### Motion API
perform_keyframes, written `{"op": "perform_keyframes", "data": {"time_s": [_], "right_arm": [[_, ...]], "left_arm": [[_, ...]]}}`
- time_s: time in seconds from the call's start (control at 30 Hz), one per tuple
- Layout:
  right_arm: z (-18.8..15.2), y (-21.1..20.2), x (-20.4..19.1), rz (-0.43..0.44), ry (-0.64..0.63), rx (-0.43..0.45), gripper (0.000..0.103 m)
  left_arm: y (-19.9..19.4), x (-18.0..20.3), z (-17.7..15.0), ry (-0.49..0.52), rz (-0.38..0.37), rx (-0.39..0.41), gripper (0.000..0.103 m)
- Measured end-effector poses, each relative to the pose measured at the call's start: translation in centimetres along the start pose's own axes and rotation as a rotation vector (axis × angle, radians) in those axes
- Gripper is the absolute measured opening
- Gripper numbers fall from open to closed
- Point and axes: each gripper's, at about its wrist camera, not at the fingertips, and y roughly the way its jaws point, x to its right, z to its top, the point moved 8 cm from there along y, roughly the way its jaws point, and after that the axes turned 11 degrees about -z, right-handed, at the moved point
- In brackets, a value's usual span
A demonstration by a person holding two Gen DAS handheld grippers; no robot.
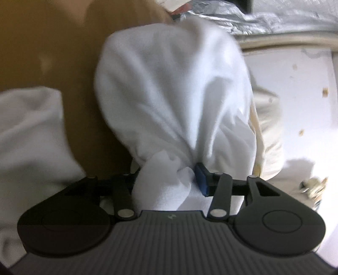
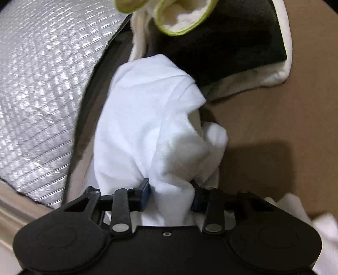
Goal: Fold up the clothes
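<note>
A white fleecy garment (image 1: 169,88) fills the middle of the left wrist view, bunched and hanging forward from my left gripper (image 1: 166,179). That gripper is shut on a thick wad of the cloth; one blue pad (image 1: 200,179) shows at the right, the other is hidden under fabric. In the right wrist view the same kind of white garment (image 2: 147,118) rises from my right gripper (image 2: 170,192), which is shut on a gathered fold between its two blue pads (image 2: 145,190). Both bundles hang over a brown surface (image 2: 274,118).
More white cloth (image 1: 29,131) lies at the left. A cream garment (image 1: 268,131) and a white speckled surface (image 1: 295,88) sit at the right. A silver quilted cover (image 2: 38,80) lies left; a dark folded piece with cream lining (image 2: 228,46) and a green-edged item (image 2: 181,19) lie ahead.
</note>
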Motion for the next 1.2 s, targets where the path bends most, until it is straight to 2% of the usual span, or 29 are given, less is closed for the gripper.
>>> {"op": "perform_keyframes", "data": {"time_s": [0.07, 0.13, 0.27, 0.33, 0.4, 0.43, 0.6, 0.73, 0.83, 0.97, 1.1, 1.2], "right_arm": [[-1.3, -0.9, -0.8, 0.009, -0.009, -0.017, 0.041], [-2.4, -2.8, -1.6, 0.007, -0.037, -0.004, 0.038], [-4.0, -8.5, -3.1, 0.022, -0.069, 0.056, 0.037], [-4.4, -11.6, -4.7, 0.022, -0.088, 0.099, 0.037], [-5.0, -14.6, -5.9, -0.003, -0.122, 0.141, 0.037], [-5.3, -16.0, -6.3, -0.013, -0.131, 0.161, 0.037], [-6.6, -23.8, -5.4, -0.001, -0.093, 0.238, 0.036], [-6.6, -30.2, -4.6, -0.011, -0.081, 0.328, 0.036], [-6.1, -34.8, -4.7, -0.061, -0.094, 0.39, 0.035], [-6.2, -41.1, -5.7, -0.176, -0.201, 0.468, 0.035], [-7.1, -46.8, -4.8, -0.217, -0.206, 0.524, 0.035], [-6.8, -50.1, -3.0, -0.276, -0.184, 0.548, 0.034]], "left_arm": [[-0.5, 1.2, -1.6, 0.073, 0.046, -0.011, 0.045], [-0.9, 2.9, -2.9, 0.115, 0.035, -0.032, 0.045], [-1.6, 5.2, -5.7, 0.048, -0.119, -0.099, 0.045], [-1.8, 6.6, -8.0, 0.055, -0.166, -0.137, 0.045], [-1.5, 7.9, -8.8, 0.06, -0.188, -0.166, 0.045], [-1.3, 9.0, -8.8, 0.081, -0.193, -0.185, 0.045], [0.2, 15.6, -13.8, 0.247, -0.162, -0.286, 0.045], [0.6, 20.7, -18.4, 0.332, -0.192, -0.358, 0.045], [1.7, 24.7, -21.9, 0.387, -0.211, -0.4, 0.045], [1.2, 29.8, -26.9, 0.504, -0.225, -0.417, 0.045], [1.2, 32.2, -32.9, 0.547, -0.25, -0.488, 0.045], [2.8, 33.7, -36.9, 0.614, -0.215, -0.53, 0.045]]}}
